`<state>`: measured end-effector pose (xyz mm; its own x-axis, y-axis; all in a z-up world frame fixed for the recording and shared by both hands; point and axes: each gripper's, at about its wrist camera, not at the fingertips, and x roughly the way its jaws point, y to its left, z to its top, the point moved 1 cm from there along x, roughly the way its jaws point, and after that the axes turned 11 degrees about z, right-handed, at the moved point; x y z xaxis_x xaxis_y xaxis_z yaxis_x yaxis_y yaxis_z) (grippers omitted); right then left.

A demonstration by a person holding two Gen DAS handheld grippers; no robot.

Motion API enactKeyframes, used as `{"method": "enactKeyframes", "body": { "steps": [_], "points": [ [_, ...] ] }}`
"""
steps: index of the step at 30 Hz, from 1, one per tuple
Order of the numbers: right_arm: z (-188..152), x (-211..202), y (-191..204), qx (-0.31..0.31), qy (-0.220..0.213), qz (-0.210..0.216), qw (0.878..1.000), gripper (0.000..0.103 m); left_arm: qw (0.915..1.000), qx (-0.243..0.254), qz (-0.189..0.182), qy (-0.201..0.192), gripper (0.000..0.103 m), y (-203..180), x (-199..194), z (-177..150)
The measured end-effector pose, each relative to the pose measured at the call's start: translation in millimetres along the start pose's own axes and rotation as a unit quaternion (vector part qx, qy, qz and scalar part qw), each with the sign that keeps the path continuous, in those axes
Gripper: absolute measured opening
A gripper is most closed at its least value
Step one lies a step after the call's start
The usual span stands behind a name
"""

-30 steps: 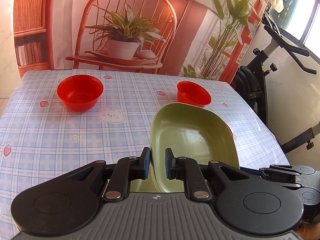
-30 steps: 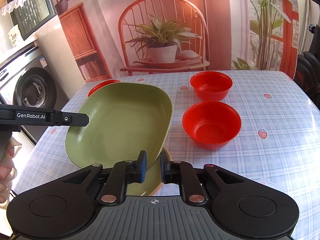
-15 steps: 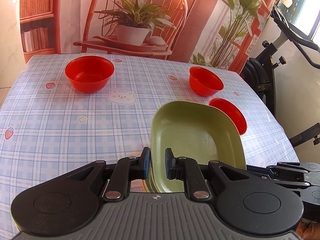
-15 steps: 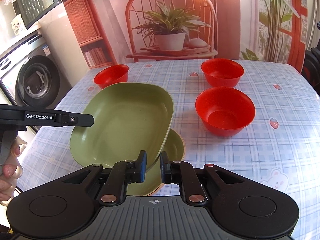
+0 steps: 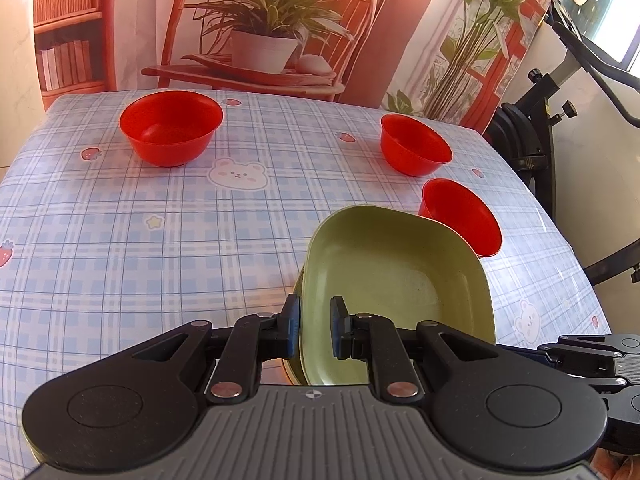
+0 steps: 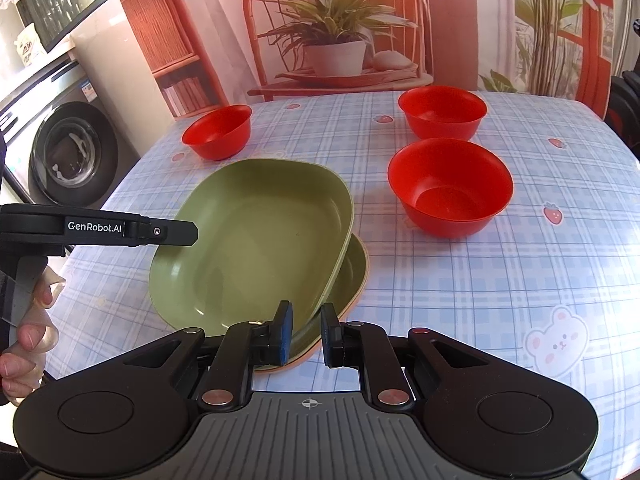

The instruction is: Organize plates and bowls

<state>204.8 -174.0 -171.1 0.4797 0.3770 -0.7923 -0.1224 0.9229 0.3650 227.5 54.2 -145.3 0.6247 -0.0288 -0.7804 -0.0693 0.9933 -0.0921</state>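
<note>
The table [image 6: 460, 300] fills most of both views, covered by a blue plaid cloth printed with bears and strawberries. Behind its far edge hangs a backdrop [image 6: 340, 20] picturing a red chair and a potted plant; a washing machine [image 6: 68, 152] stands beyond the table's left side in the right wrist view.

Near the front edge, a green plate [image 6: 256, 240] is held tilted over a second green plate [image 6: 354, 276] that lies flat on the cloth. The upper plate's right rim sits just above or on the lower one; whether they touch I cannot tell.

Three red bowls stand apart on the cloth: a near red bowl [image 6: 450, 188] just right of the plates, a far right bowl [image 6: 442, 110] behind it, and a far left bowl [image 6: 218, 130] well away near the far left corner.

The right gripper [image 6: 306, 330] is clenched on the upper plate's near rim, one pad inside and one beneath. The left gripper [image 5: 315, 326] is clamped on the same plate's left rim. A person's hand [image 6: 28, 332] grips the left gripper's handle at the left edge of the right wrist view.
</note>
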Motion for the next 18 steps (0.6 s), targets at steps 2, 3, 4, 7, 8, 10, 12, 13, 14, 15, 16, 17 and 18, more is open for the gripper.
{"method": "enactKeyframes", "body": {
  "steps": [2,3,4,7,8,10,12,13,14,15,16,17,18],
  "points": [
    [-1.9,-0.8,1.6,0.0,0.003,0.006,1.0,0.015,1.0,0.01,-0.002,-0.001,0.016,-0.6,4.0,5.1],
    [-2.7,-0.9,1.8,0.002,0.005,0.008,1.0,0.015,0.9999,0.013,-0.003,0.001,0.016,-1.3,6.3,7.2],
    [-3.5,-0.9,1.8,0.003,0.006,0.011,1.0,0.015,0.9999,0.016,-0.003,0.002,0.016,-2.2,8.2,9.1],
    [-5.9,0.3,1.6,0.011,0.01,0.017,1.0,0.016,0.9995,0.032,0.0,0.003,0.016,-7.7,13.7,12.5],
    [-6.7,0.9,1.2,0.014,0.011,0.018,1.0,0.016,0.9993,0.038,0.002,0.003,0.016,-9.8,15.3,13.1],
    [-7.2,2.1,0.4,0.017,0.014,0.019,1.0,0.016,0.9989,0.046,0.004,0.003,0.016,-12.1,17.9,13.5],
    [-7.7,3.7,-0.1,0.022,0.017,0.023,0.999,0.016,0.999,0.045,0.005,0.005,0.016,-11.1,19.8,13.0],
    [-7.8,4.4,-0.3,0.023,0.018,0.024,0.999,0.016,0.999,0.044,0.006,0.007,0.016,-10.7,20.6,12.5],
    [-8.2,5.3,0.2,0.024,0.02,0.025,0.999,0.016,0.9991,0.042,0.006,0.009,0.016,-10.2,21.0,11.9],
    [-8.4,6.0,0.1,0.025,0.021,0.027,0.999,0.016,0.9991,0.041,0.007,0.01,0.016,-9.1,20.6,10.8],
    [-8.5,6.5,0.0,0.025,0.021,0.028,0.999,0.016,0.999,0.042,0.008,0.01,0.016,-8.7,20.4,9.9],
    [-8.4,6.8,-0.5,0.026,0.022,0.028,0.999,0.016,0.999,0.042,0.009,0.01,0.016,-8.8,20.0,9.2],
    [-8.1,7.1,-1.1,0.027,0.022,0.029,0.999,0.016,0.999,0.042,0.009,0.011,0.016,-8.8,19.8,8.7]
  ]
}}
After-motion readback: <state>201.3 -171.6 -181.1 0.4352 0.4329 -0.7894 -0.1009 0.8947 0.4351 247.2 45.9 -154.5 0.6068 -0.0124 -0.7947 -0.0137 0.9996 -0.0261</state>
